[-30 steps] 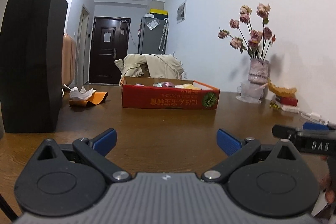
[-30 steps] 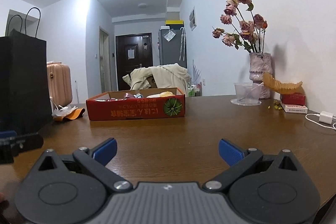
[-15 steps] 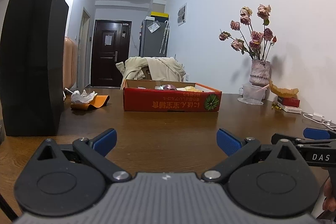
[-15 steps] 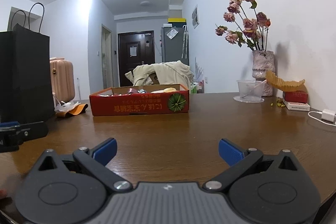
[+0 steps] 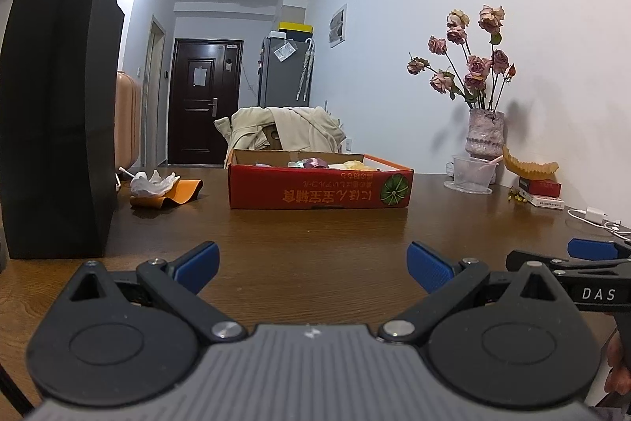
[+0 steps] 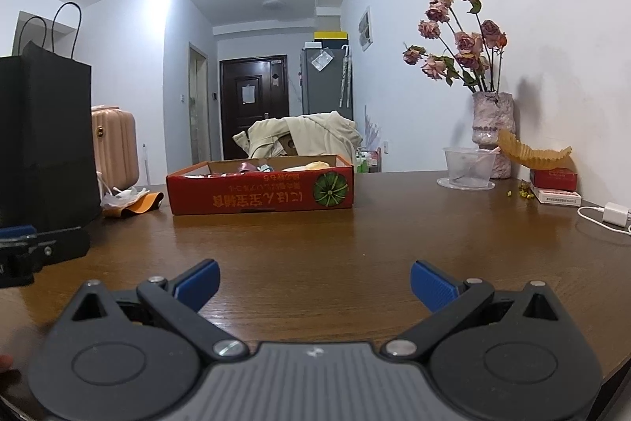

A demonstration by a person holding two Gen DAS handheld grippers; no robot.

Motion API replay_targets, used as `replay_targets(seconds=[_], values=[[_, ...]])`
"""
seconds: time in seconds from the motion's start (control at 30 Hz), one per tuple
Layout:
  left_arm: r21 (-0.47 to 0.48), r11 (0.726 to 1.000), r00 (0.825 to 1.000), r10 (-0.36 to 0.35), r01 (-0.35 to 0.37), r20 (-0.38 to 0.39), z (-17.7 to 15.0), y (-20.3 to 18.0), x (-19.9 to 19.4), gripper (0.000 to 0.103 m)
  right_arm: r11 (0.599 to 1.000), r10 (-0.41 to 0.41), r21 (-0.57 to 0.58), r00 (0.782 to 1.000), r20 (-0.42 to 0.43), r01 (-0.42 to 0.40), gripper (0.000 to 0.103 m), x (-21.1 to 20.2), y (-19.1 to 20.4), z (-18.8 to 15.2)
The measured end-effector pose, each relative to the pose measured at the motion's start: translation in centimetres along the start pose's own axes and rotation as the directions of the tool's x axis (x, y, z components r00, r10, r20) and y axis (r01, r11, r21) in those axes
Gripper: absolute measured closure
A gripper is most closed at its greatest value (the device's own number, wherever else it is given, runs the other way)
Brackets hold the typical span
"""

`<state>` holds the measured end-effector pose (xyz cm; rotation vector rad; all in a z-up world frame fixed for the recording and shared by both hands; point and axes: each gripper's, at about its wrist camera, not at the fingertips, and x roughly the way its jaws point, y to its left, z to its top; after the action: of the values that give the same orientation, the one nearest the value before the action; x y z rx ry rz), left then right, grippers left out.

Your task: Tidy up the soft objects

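I have the left gripper [image 5: 313,263] low over the brown wooden table [image 5: 315,235], its blue-tipped fingers [image 5: 197,261] spread wide with nothing between them. The right gripper [image 6: 313,281] sits the same way, released and empty, just beside the left one. The soft objects [image 5: 315,163] lie in a shallow red cardboard box [image 5: 319,188] at the far middle of the table, well apart from both grippers; I can make out only a purplish piece and a yellowish piece above its rim. To the left stands a tall black paper bag [image 5: 59,113], and between it and the box lies an orange pouch [image 5: 173,194] with crumpled white tissue [image 5: 152,182] on it. Far right, a vase of dried roses [image 5: 483,129] stands against the wall, near a clear plastic cup [image 5: 473,172].
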<state>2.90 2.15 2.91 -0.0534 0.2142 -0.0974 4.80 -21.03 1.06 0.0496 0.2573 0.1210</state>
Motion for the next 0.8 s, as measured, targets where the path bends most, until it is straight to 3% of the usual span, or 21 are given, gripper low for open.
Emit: replay_targets(seconds=[0.8], values=[[0.02,1.0,1.0,-0.011,0.011,0.012,-0.18,-0.07,-0.04,0.0,1.0,0.0,0.001,1.0,-0.005,0.0,0.0,-0.29,0.12,-0.13]])
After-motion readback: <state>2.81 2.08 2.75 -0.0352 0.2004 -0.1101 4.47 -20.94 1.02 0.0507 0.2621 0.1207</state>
